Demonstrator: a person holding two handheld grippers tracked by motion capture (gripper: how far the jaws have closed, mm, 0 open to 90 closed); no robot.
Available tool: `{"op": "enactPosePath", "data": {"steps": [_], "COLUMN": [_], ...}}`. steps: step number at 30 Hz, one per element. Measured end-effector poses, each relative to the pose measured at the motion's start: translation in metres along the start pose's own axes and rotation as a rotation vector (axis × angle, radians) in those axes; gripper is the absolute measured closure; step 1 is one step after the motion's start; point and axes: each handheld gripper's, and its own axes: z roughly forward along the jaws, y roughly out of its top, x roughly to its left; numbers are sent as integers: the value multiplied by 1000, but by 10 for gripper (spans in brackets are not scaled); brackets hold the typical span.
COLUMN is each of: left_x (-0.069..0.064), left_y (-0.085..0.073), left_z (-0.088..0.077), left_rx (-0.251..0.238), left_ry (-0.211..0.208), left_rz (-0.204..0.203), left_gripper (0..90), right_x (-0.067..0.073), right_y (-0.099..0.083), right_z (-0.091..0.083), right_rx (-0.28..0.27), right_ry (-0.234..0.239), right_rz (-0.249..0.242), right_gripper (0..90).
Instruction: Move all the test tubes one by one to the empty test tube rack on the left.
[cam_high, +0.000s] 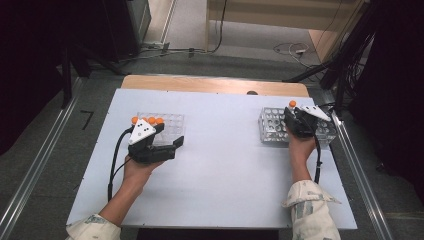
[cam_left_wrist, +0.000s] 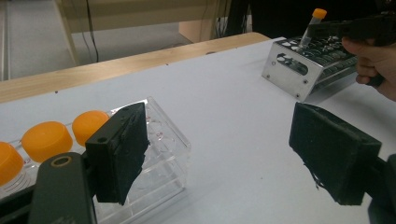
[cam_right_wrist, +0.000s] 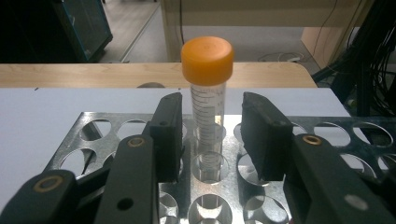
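Looking down from the high view, we note a white table with a clear plastic rack at its left holding orange-capped tubes, and a perforated metal rack at its right. The left gripper rests just beside the clear rack, jaws spread. The right gripper sits over the metal rack, where a single orange-capped tube stands up.

In the left gripper view, we see both black pads well apart with nothing between them; one pad lies against the clear rack, next to three orange caps. Farther off, the metal rack carries the tube, tilted here, with the other hand at it.

In the right gripper view, we find the graduated tube upright in a hole of the metal rack, midway between the two jaws. The right gripper is released: a narrow gap shows on each side of the tube, the pads near it but not pressing.
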Motion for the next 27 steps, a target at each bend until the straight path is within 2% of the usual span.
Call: {"op": "enactPosePath", "data": {"steps": [2,8,9,21,27], "left_x": [0,0,0,0,1], "left_y": [0,-2,-2,-2,-2], "left_z": [0,0,0,1,1], "left_rx": [0,1,2,1,6], "left_ry": [1,-2,0,-5,-4], "left_rz": [1,-5,-5,-11,-13], "left_gripper": [207,214,216,211,196], "right_x": [1,0,0,1,3], "right_y": [0,-2,-2,2,22], "right_z": [3,7,8,3,-8], "right_rx": [5,16,14,-11,-48], "right_ry": [-6,-12,-10,-15,-10], "right_rz": [-1,0,0,-14,-44], "right_gripper": [621,667,708,715,715]}}
